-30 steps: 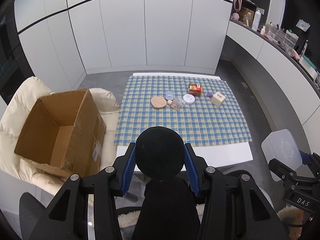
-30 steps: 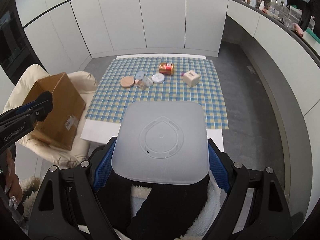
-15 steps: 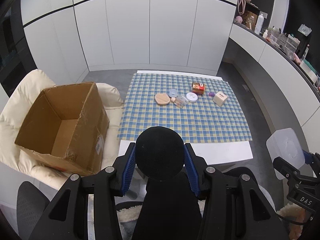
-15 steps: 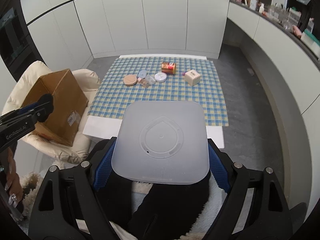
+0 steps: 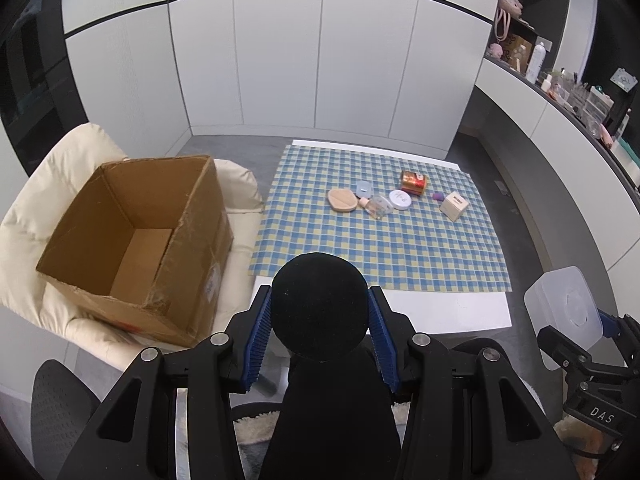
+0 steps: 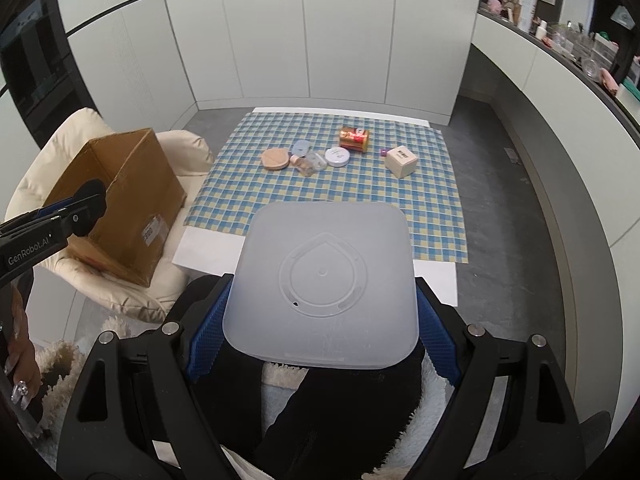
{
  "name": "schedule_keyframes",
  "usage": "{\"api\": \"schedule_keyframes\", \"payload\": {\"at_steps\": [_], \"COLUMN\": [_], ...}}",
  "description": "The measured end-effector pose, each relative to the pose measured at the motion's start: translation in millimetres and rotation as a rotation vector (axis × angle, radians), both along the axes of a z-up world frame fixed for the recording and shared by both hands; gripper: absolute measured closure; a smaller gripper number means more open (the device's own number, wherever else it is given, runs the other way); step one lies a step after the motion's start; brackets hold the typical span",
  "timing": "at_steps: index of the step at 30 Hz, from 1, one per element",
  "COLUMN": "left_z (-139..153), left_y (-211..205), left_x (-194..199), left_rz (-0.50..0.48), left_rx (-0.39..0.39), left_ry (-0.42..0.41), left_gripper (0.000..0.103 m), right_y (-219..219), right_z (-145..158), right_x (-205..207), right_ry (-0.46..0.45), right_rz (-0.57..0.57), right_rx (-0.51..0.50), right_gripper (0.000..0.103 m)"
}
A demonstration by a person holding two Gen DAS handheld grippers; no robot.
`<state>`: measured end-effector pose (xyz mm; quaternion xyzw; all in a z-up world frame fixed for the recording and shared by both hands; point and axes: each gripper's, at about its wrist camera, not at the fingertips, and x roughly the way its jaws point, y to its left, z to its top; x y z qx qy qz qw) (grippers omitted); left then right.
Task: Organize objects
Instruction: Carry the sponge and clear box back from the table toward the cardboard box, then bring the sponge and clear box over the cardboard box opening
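The left gripper point(image 5: 319, 312) is clamped on a black disc point(image 5: 319, 306), its blue pads pressed against the disc's two sides, held up in the air short of the table point(image 5: 460, 312). The right gripper point(image 6: 322, 312) is clamped on a frosted lid point(image 6: 324, 284), a square one with rounded corners and a moulded ring in its middle; it too hangs in the air before the table's near edge. From the left camera the lid shows low at the far right, the right gripper's black frame beneath it.

To the left of the table an open cardboard box point(image 5: 140, 240) sits on a cream chair point(image 5: 60, 184), its inside bare as far as can be seen.

A blue and yellow checked cloth point(image 5: 380, 248) covers most of the table, with a white strip left bare at the near edge. The remaining things lie in a loose row toward the far side of the cloth: a tan puff point(image 5: 342, 200), a small blue case point(image 5: 363, 189) behind it, a clear case point(image 5: 378, 206) just beside the puff, a white jar point(image 5: 401, 200), a red and gold tin point(image 5: 414, 182) lying on its side, a small purple thing point(image 5: 437, 197), and a cream box point(image 5: 454, 206) standing apart at the right end.
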<state>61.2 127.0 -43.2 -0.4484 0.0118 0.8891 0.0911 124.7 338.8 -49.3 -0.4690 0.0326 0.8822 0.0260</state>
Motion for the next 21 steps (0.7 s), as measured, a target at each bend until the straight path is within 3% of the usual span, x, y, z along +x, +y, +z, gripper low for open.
{"api": "schedule_keyframes", "payload": {"at_steps": [21], "left_z": [-10.7], "left_y": [-108.9], "left_x": [13.4], "left_rz": [0.275], "left_rx": [-0.002], "left_ry": [-0.03], "left_gripper": [0.056], "right_y": [-119.8], "right_z": [-5.8], "right_x": [-42.6], "right_ry": [0.003], "right_rz": [0.327], "right_rx": [-0.01], "right_gripper": [0.017]}}
